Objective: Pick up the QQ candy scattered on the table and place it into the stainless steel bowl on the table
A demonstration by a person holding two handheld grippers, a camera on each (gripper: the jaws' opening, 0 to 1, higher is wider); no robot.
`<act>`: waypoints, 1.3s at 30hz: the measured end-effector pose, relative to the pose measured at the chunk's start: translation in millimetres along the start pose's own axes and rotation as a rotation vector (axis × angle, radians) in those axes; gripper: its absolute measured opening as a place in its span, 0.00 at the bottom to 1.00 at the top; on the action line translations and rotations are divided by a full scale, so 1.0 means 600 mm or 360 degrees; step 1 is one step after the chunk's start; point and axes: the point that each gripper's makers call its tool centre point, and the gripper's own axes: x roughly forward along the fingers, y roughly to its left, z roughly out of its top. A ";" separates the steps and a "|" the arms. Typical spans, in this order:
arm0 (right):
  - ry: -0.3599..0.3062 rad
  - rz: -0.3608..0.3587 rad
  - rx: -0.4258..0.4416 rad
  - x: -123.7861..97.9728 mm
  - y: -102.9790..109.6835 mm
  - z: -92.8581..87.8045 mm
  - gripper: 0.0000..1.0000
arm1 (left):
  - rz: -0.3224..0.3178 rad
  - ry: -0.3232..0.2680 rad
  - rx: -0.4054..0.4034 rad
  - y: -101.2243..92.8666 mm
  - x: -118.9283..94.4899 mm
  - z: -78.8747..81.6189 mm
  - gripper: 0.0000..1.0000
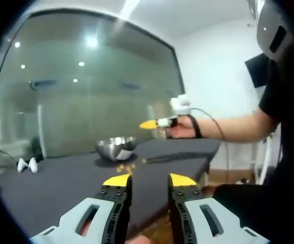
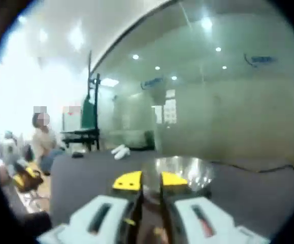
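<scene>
Small amber-yellow QQ candies [image 1: 126,168], a loose cluster on the dark grey matte table [image 1: 60,185], just in front of the shiny round stainless steel bowl [image 1: 116,148], toward the table's near edge. Not touching the bowl. Individual pieces too small to count.

Judged handling: light, soft, gummy, slightly springy; likely tacky rather than slick. Low crush risk, but over-squeeze could deform or stick to pads. Best grip: one piece at a time, jaws either side across the widest part, tips down to the table surface. Pieces sit close together, so picking from the cluster's outer edge looks easiest.

Left gripper [image 1: 149,180], yellow-tipped with grey-white body: jaws spread, nothing between them, hanging well short of the candies, aimed roughly at the bowl.

Right gripper [image 2: 151,180], same build: jaws nearly together with a narrow gap, apparently empty, pointed at the bowl [image 2: 183,173] from the opposite side. Also visible in the left gripper view [image 1: 150,124], held by a hand [image 1: 181,127], raised above and beyond the bowl.

Other items: thin dark rod-like object [image 1: 169,158] on the table beside the bowl; two small white objects [image 1: 27,164] well apart from the bowl.

Writing: a blurred bluish mark on the glass wall behind the bowl, unreadable. No brands legible on candy, bowl or grippers.
</scene>
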 end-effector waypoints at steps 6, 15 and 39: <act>0.0076 -0.0066 0.0043 -0.077 0.003 -0.047 0.14 | -0.0021 -0.0003 0.0001 -0.003 0.011 -0.001 0.30; 0.0193 -0.0150 -0.0227 -0.132 -0.015 -0.089 0.17 | -0.0062 -0.0011 0.0016 -0.017 0.021 0.005 0.30; 0.0276 -0.0166 -0.0109 -0.147 -0.001 -0.152 0.17 | -0.0073 -0.0033 -0.0015 -0.015 0.025 0.006 0.30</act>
